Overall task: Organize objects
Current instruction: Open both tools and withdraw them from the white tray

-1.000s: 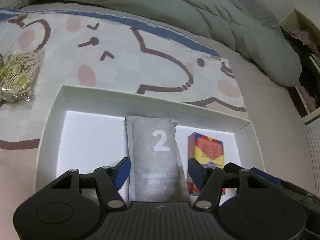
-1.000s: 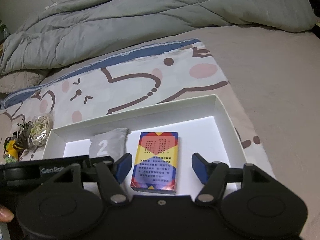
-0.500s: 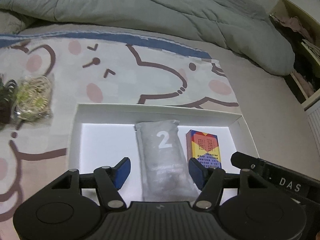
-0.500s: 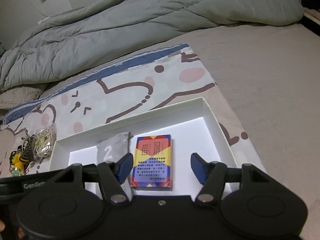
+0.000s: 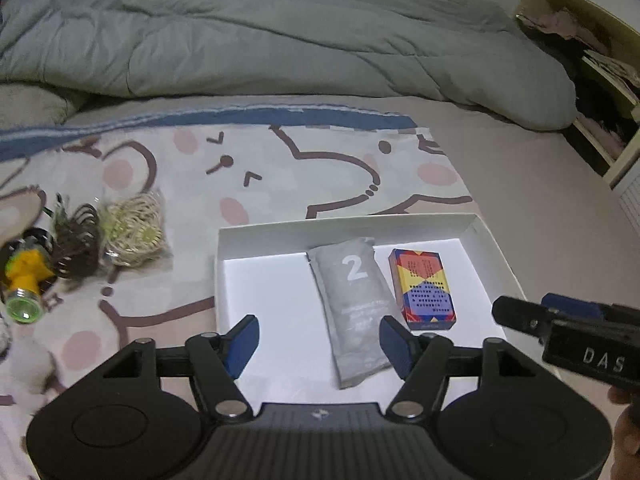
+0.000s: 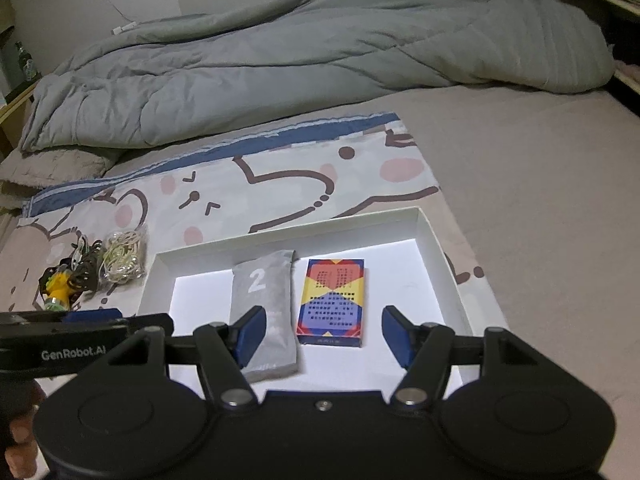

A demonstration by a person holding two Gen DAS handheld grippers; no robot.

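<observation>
White box (image 5: 348,227) ahead of and below both my grippers, holding grey pouch (image 5: 354,300) and card pack (image 5: 423,288) side by side. My left gripper (image 5: 318,344): jaws apart, just been opening, gripping nothing. My right gripper (image 6: 323,338): jaws apart, empty. Bagged cords (image 5: 134,230) lie left of box, on blanket (image 5: 320,168)

We see a white box (image 6: 436,248) on the bed, with a grey pouch (image 6: 266,300) beside a colourful card pack (image 6: 332,302) inside.

Both tongs, left (image 5: 319,340) and right (image 6: 322,334), have lifted away from the box (image 5: 490,248); left jaws have just been opening, empty.
</observation>
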